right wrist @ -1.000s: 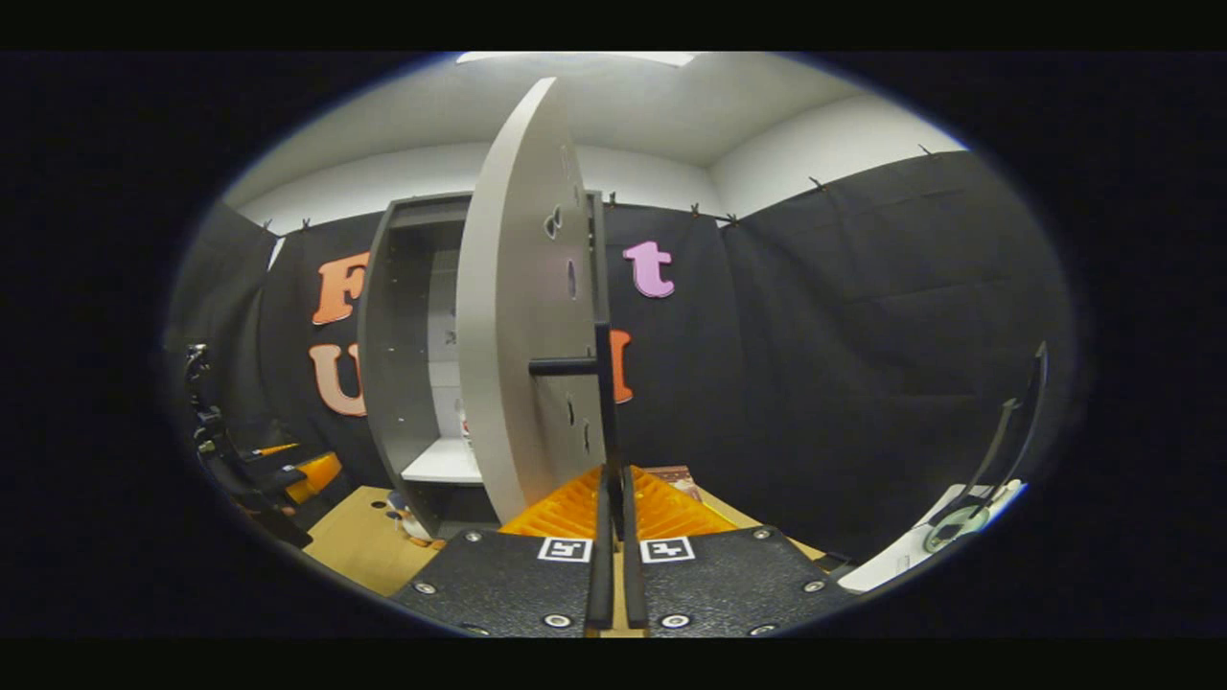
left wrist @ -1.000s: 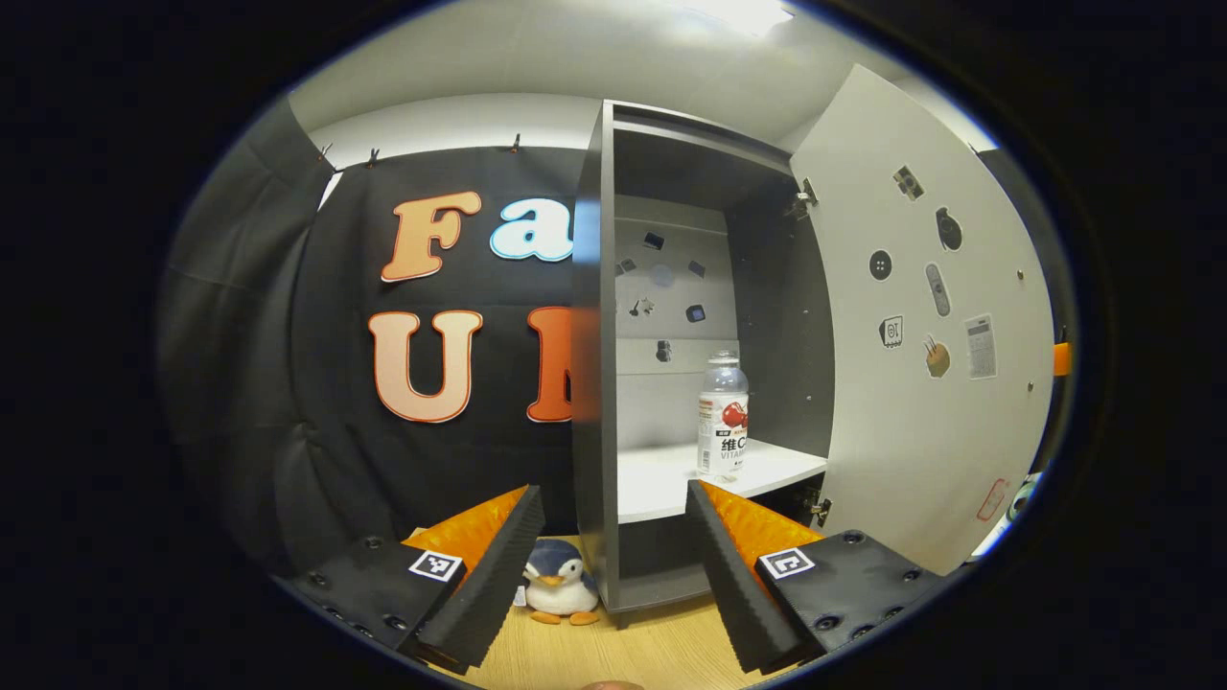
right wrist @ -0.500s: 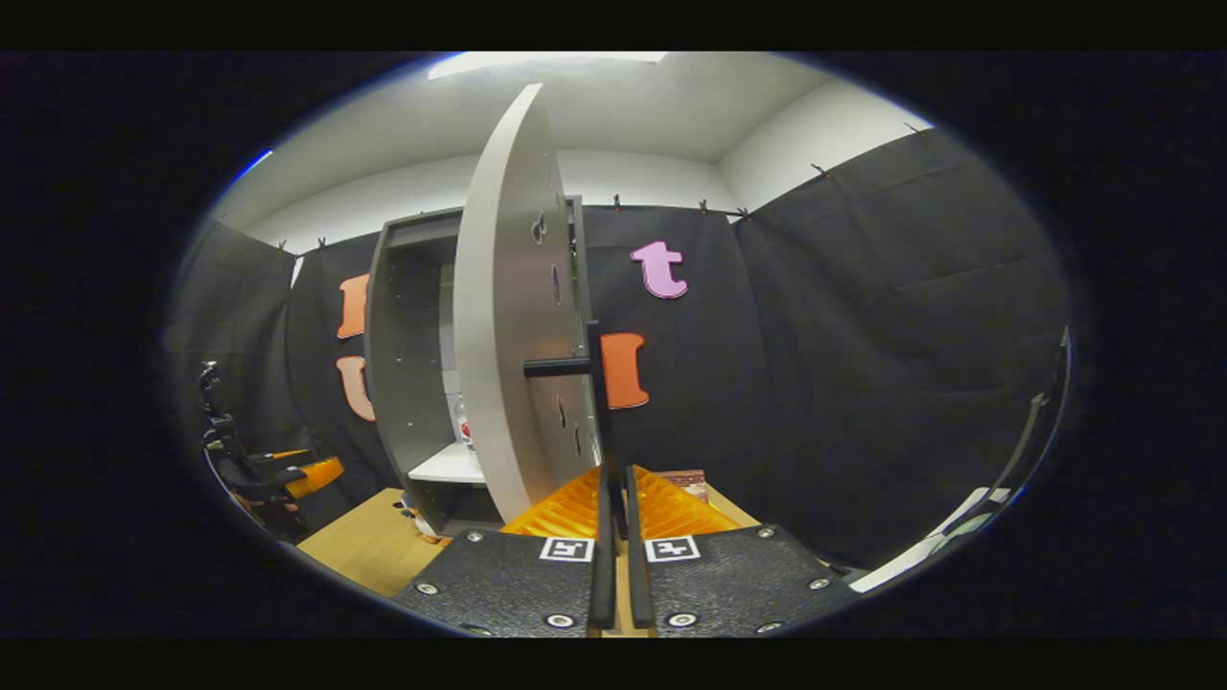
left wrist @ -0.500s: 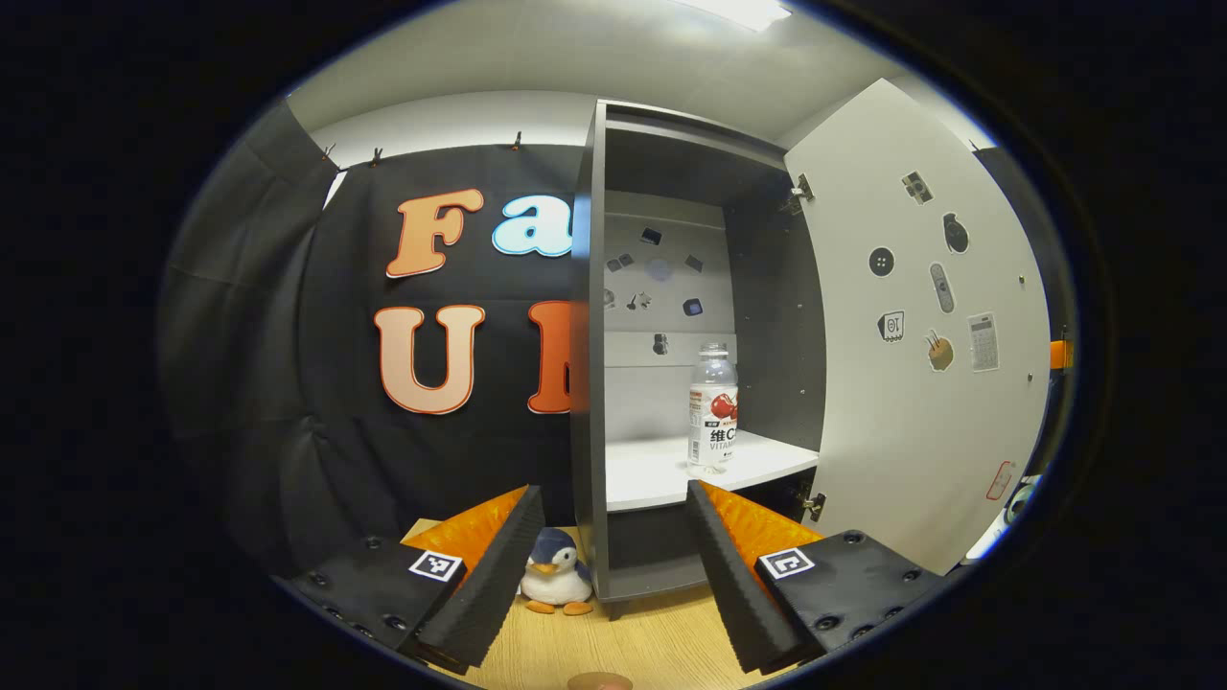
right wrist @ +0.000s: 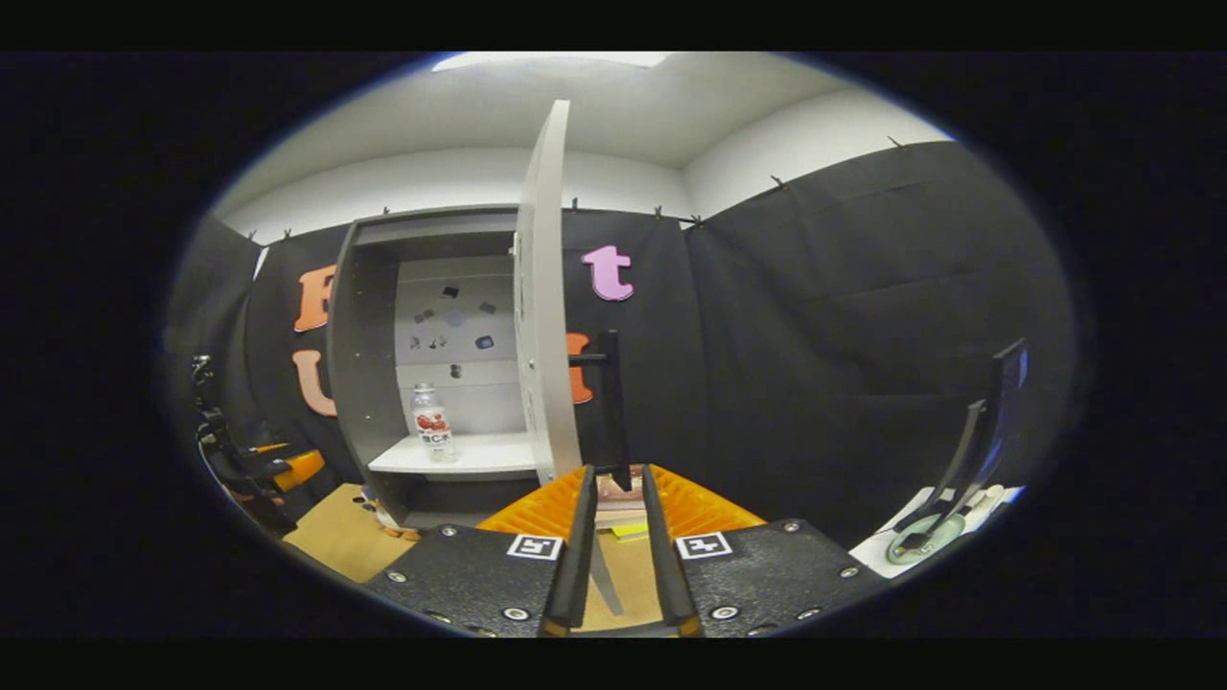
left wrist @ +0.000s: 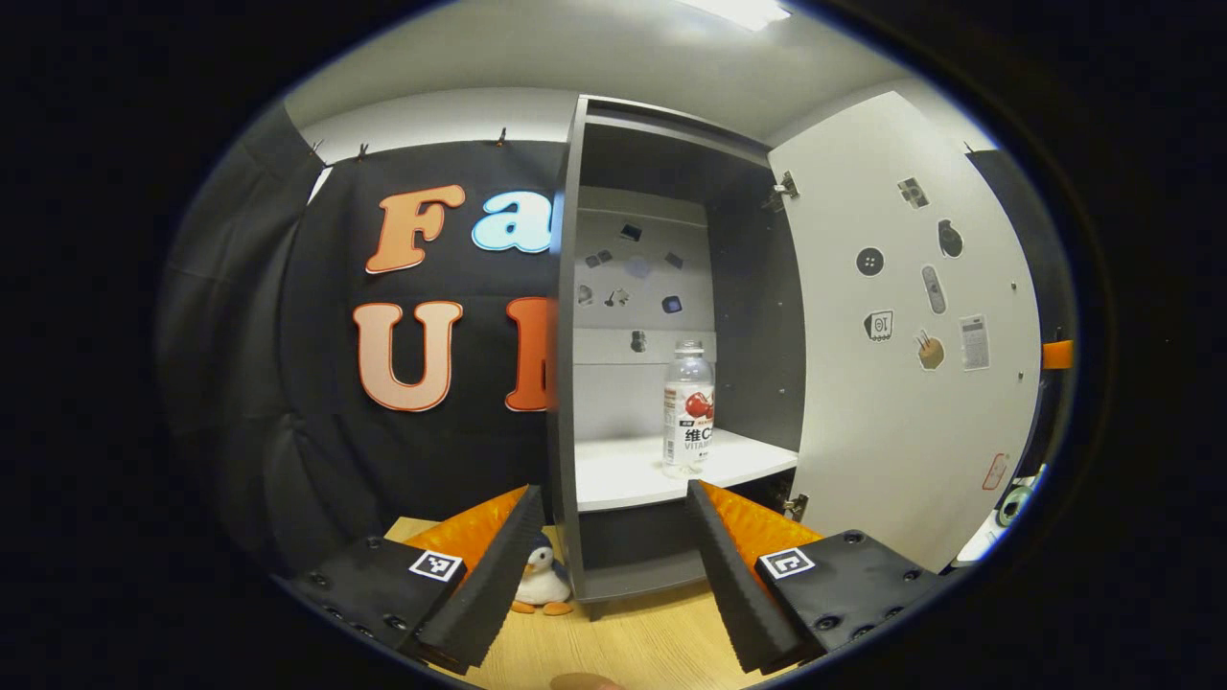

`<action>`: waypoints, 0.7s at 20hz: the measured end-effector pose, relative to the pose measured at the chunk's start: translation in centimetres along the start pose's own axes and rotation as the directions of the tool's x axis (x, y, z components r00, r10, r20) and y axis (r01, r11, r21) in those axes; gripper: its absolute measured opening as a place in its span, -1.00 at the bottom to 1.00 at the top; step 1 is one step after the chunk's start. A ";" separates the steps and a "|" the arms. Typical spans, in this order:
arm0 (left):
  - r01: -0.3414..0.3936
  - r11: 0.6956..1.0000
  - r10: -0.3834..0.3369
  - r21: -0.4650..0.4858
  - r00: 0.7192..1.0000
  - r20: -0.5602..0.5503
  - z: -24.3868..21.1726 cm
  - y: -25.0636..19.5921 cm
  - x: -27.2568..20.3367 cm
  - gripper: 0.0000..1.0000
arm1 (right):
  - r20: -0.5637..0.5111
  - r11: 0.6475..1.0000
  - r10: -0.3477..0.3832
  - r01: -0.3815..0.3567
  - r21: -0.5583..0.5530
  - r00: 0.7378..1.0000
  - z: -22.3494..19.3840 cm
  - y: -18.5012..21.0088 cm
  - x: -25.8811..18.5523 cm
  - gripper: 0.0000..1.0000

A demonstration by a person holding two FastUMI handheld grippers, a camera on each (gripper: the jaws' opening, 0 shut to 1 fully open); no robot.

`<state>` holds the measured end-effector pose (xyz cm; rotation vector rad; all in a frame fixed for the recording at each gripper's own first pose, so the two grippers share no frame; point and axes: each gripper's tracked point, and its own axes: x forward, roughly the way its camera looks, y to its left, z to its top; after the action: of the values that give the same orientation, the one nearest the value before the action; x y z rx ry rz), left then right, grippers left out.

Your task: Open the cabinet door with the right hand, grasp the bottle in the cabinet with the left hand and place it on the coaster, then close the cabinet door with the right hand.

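Door (left wrist: 911,326) is swung open, bottle (left wrist: 688,410) stands upright on the shelf (left wrist: 623,470). Looks light, thin plastic, probably slick; grab mid-label. Left gripper (left wrist: 613,565) jaws wide open, right gripper (right wrist: 618,541) jaws slightly apart, off the handle (right wrist: 610,402).

In the left gripper view, the left gripper (left wrist: 613,537) has its jaws spread wide apart with nothing between them, held in front of the open cabinet (left wrist: 566,383). The cabinet door (left wrist: 911,402) stands swung out to the right on its hinges, small stickers scattered over its inner face. A clear bottle (left wrist: 688,410) with a white label stands upright on the white shelf (left wrist: 623,474), toward the shelf's right front corner, well apart from the gripper's fingertips. Small stickers also dot the cabinet's pale back panel. A plush penguin (left wrist: 543,583) sits on the wooden counter (left wrist: 633,642) just beside the cabinet's left front corner.
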<state>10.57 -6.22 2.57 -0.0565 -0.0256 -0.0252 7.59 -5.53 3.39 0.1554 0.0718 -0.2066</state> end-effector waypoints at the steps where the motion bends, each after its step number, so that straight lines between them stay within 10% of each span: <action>1: 0.013 1.000 -0.013 0.001 1.000 0.002 0.1 -0.3 0.3 0.94 | 0.001 1.000 -0.002 0.002 0.018 1.000 0.0 0.3 -0.2 -0.50; 14: 0.161 0.986 -0.161 -0.037 0.987 0.001 0.3 -2.7 7.6 0.97 | -0.032 1.000 0.027 -0.027 -0.013 0.999 -1.9 8.5 -2.0 0.07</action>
<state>18.12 -9.10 3.25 -0.0915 -0.0272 -0.1879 7.31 3.43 2.95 0.1467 0.1025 -0.1767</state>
